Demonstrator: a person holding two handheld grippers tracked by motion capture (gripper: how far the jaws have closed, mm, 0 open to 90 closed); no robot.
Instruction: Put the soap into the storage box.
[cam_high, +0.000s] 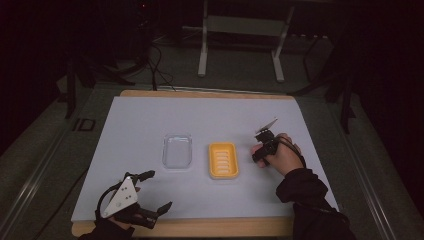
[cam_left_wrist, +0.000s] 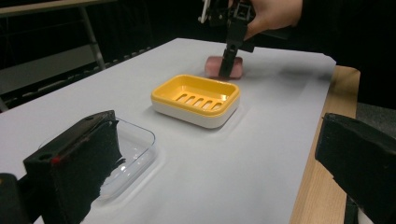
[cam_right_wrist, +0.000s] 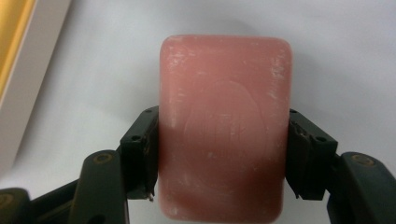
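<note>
With its jaws set against the two long sides of the soap, the right gripper looks clamped on the bar, though whether the pads are squeezing or only touching is hard to tell from here. The soap lies flat on the white mat, just right of the yellow dish, which sits beside a clear lid. It's a pink bar, rounded at the corners, scuffed and waxy on top, so I'd judge it solid, fairly light and stiff, but slick enough to squirt out under a hard pinch. Across the middle of the long sides, where the jaws sit now, looks the best hold. The left gripper rests at the mat's near edge, jaws spread wide and holding nothing.
</note>
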